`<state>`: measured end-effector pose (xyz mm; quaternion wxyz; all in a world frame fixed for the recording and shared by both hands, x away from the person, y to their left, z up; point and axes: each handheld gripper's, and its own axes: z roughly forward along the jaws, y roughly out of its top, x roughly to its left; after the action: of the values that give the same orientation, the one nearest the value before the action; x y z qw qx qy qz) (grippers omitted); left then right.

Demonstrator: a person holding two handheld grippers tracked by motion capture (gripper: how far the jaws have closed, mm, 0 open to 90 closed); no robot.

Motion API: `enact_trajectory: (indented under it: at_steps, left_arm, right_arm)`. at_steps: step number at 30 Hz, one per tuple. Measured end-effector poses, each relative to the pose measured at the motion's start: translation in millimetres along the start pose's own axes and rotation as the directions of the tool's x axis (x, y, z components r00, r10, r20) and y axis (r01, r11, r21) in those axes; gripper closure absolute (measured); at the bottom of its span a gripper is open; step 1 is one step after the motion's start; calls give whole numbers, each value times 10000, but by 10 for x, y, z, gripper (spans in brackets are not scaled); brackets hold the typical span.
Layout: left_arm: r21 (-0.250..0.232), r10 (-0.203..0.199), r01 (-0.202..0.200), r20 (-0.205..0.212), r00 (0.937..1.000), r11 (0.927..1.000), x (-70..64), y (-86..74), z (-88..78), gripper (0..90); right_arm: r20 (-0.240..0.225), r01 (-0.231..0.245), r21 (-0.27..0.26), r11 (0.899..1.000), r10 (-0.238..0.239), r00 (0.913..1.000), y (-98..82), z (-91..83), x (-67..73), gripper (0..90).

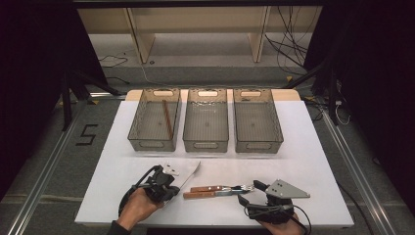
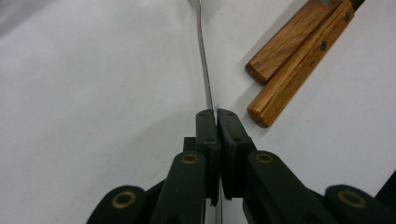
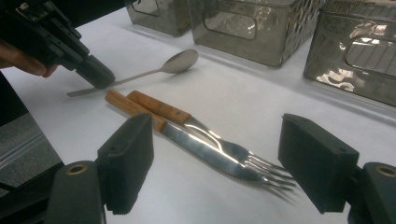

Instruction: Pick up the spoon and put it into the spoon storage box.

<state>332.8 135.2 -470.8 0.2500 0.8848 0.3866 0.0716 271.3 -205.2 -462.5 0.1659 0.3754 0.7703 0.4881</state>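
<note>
Near front edge of table (image 1: 313,147), left gripper (image 2: 216,114) clamping spoon (image 3: 180,61) handle, likely lifting toward a bin; right gripper (image 3: 215,163) hovering, jaws apart, over fork and knife.

Lab recording bay: white tabletop (image 1: 303,147), floor rails (image 1: 46,164), loose cables (image 1: 288,41), dark curtains.

The right gripper (image 3: 215,172) holds its jaws wide apart over the tines of two wooden-handled forks (image 3: 196,140) lying side by side on the white desk (image 3: 261,98). Beyond the forks, the left gripper (image 3: 95,72) pinches a spoon (image 3: 180,61) by its handle; mesh bins (image 3: 252,28) stand behind the spoon.
</note>
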Motion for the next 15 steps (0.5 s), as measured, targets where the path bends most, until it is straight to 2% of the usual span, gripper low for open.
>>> enact_trajectory:
  at_steps: [5, 14, 15]
  left_arm:
    - [-60, -29, 28, -246, 9997, 10000, 16, 0, -17, 878]
    - [-110, -175, 174, -137, 9998, 9998, 37, -4, 1, 869]
    - [19, -124, 124, -183, 9998, 9999, 31, -3, 21, 863]
  right_arm:
    - [3, -20, -4, 10000, 20, 10000, 0, -9, -3, 273]
    - [11, -13, 16, 10000, 13, 10000, -1, -6, -4, 274]
    - [6, -17, 20, 10000, 17, 10000, -1, -6, -3, 273]
